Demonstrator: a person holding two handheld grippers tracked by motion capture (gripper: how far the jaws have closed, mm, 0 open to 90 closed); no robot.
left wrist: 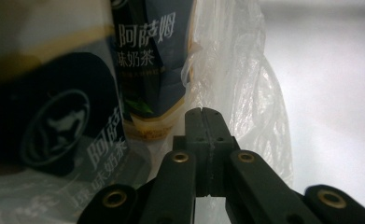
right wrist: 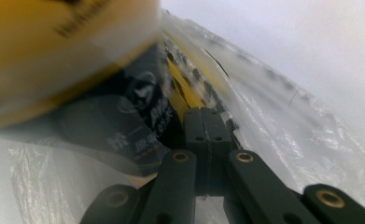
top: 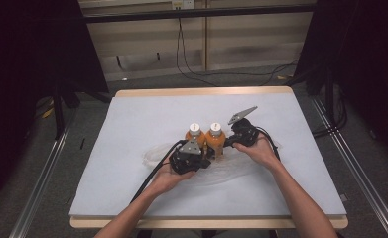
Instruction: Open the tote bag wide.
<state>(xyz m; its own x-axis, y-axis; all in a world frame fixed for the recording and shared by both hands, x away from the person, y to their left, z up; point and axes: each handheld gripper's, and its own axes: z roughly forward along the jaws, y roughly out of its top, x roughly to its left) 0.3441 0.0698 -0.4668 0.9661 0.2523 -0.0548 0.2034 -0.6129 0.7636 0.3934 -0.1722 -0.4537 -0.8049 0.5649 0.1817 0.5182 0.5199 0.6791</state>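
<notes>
Plastic bag (top: 154, 153) flanked by both closed hand-held grippers, hands low beside bottles (top: 205, 136).

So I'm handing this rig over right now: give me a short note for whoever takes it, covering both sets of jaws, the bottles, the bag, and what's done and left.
Left gripper: jaws shut, at the near side of the left bottle; whether bag film is pinched I can't tell.
Right gripper: jaws shut, low beside the right bottle, against the bag.
Things: two orange, white-capped bottles stand upright side by side mid-table on the white sheet. The clear plastic bag lies crumpled around their bases.
Done: bottles grouped at the bag.
Left, probably: work the bag up around both bottles; their upper parts stand uncovered.
</notes>
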